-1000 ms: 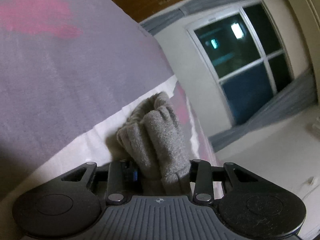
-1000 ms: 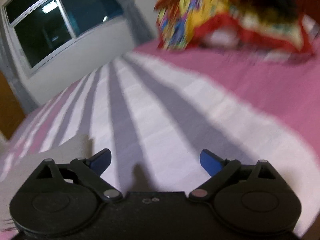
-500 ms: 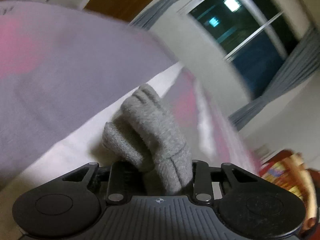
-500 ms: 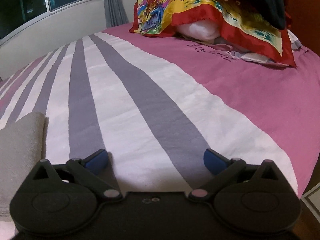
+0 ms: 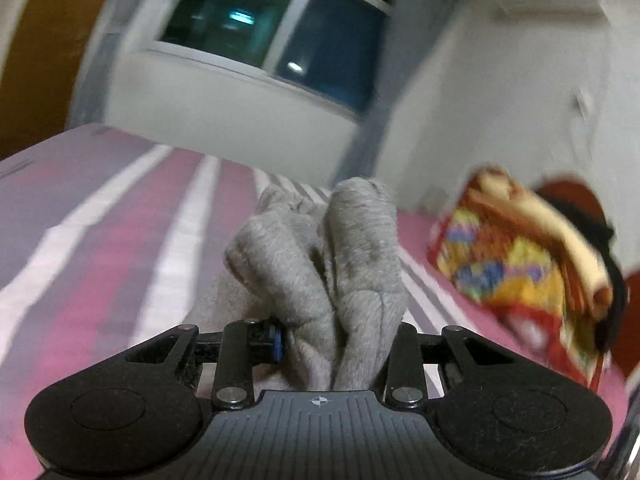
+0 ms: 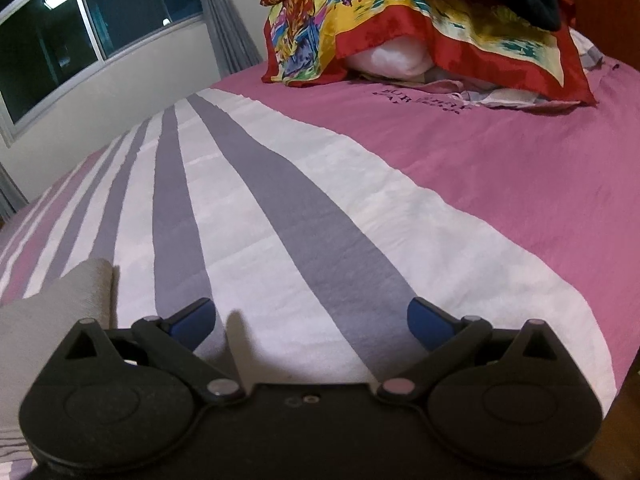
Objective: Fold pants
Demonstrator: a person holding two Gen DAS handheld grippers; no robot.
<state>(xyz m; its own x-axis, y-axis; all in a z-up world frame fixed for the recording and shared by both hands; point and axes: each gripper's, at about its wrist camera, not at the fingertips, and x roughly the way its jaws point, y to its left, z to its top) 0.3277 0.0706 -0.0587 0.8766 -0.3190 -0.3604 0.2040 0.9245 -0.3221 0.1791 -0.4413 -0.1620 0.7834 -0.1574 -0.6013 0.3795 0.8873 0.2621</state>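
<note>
A bunched fold of the grey fleece pants (image 5: 336, 264) stands up between the pads of my left gripper (image 5: 336, 344), which is shut on it and holds it above the striped bed cover (image 5: 120, 232). The right pad is hidden by the cloth. In the right wrist view another part of the grey pants (image 6: 52, 312) lies flat on the bed at the lower left. My right gripper (image 6: 312, 318) hangs open just above the white and grey stripes of the bed cover (image 6: 280, 208), with nothing between its blue fingertips (image 6: 196, 316).
A heap of pillows under a red and yellow printed cloth (image 6: 400, 20) sits at the head of the bed, on the pink part of the cover (image 6: 500, 152). A dark window (image 5: 276, 28) with grey curtains is in the far wall. The bed's edge drops off at the lower right.
My left gripper has risen and rolled level with the pants in its grip; the bed now lies flat below it and the pillows have come into view. My right gripper has kept almost still.
</note>
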